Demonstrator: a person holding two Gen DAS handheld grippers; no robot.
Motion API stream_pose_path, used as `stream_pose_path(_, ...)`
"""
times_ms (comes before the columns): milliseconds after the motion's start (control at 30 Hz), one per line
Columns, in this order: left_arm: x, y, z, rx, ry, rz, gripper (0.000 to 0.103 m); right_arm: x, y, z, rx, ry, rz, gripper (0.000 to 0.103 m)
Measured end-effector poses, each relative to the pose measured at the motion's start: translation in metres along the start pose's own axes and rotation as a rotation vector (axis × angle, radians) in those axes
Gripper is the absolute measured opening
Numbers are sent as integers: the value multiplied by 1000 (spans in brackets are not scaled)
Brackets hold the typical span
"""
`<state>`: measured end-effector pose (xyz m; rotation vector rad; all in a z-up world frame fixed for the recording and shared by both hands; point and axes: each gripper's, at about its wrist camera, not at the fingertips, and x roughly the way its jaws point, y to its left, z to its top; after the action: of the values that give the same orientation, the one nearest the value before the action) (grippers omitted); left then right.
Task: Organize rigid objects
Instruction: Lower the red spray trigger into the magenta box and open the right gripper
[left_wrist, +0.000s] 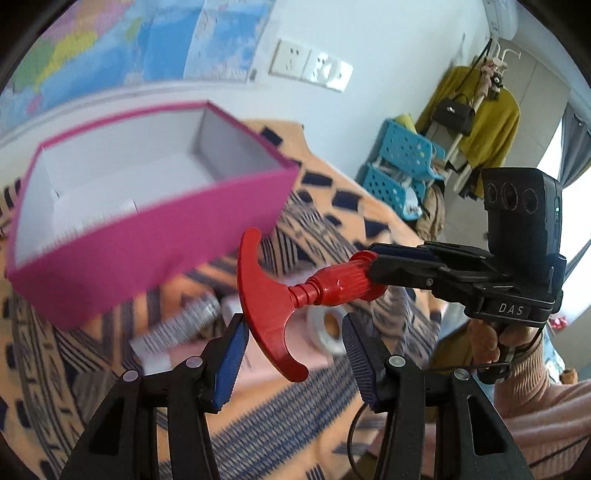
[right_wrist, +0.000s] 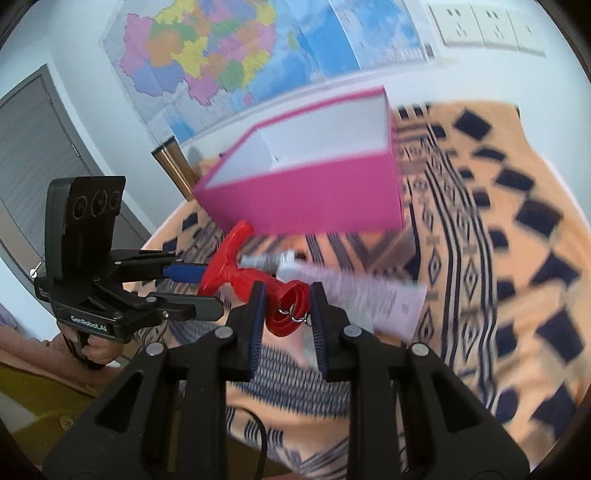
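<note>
Nearest: black left gripper (left_wrist: 291, 354) with blue ribbed pads, jaws partly apart around the curved crossbar of a red plastic T-handled tool (left_wrist: 295, 295); left pad touching, grip not certain. Black right gripper (right_wrist: 286, 314) closed on the tool's ribbed round end. Tool raised clear, just in front of the open pink cardboard box (left_wrist: 147, 206). Beneath the box: orange blanket with dark geometric pattern (right_wrist: 517, 221). Behind the box: white wall, coloured map (right_wrist: 221, 55), sockets (left_wrist: 310, 66).
</note>
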<state>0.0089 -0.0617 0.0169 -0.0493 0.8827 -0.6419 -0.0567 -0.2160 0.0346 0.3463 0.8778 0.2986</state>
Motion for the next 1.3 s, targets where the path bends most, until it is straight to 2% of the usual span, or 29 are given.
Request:
stream_pose_path(200,-3,11,36,-4,-53,51,53,5,-2,44,-60,-52,-12,26)
stream_pose_path(400,5,25,66,-15,-70,90,53,19,-12,85,-87,-84,-26,26)
stream_pose_path(600,16,41,88,-42,-64,126,53,39,-22,113,-82,-78,-31,26)
stream_pose_path(967,51,71,100,-110,9,147,53,78,-47,132,-46,-9,-51,25)
stream_pose_path(1067,57,75,101,-125,25,133,53,90,-52,134,-40,18,-58,25)
stream_pose_path(1167,60,74,102,-116,27,159,53,100,-54,134,-40,38,-71,25)
stream_pose_path(1300,56,73,100,-111,14,157,53,106,-57,131,-31,48,-89,25)
